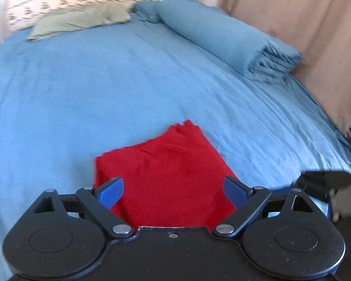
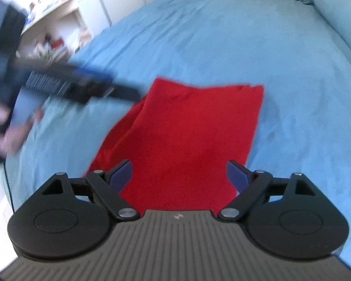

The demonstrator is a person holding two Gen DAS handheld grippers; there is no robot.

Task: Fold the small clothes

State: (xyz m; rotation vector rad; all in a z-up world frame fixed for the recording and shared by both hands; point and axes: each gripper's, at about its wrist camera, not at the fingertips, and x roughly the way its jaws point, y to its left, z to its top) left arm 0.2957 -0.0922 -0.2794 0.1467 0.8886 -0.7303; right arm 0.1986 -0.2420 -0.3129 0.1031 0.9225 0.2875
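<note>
A small red garment (image 1: 166,171) lies folded flat on the blue bed sheet (image 1: 82,89); it also shows in the right wrist view (image 2: 189,135), roughly rectangular with a looser fold at its left side. My left gripper (image 1: 173,193) is open and empty, hovering over the garment's near edge. It appears blurred in the right wrist view (image 2: 82,82), at the garment's far left corner. My right gripper (image 2: 179,175) is open and empty above the garment's near edge. Part of it shows in the left wrist view (image 1: 323,180) at the right.
A rolled blue blanket (image 1: 222,35) lies along the bed's far right side. An olive pillow (image 1: 79,21) sits at the head of the bed. A beige curtain (image 1: 304,35) hangs at the right. White shelves (image 2: 58,28) stand left of the bed.
</note>
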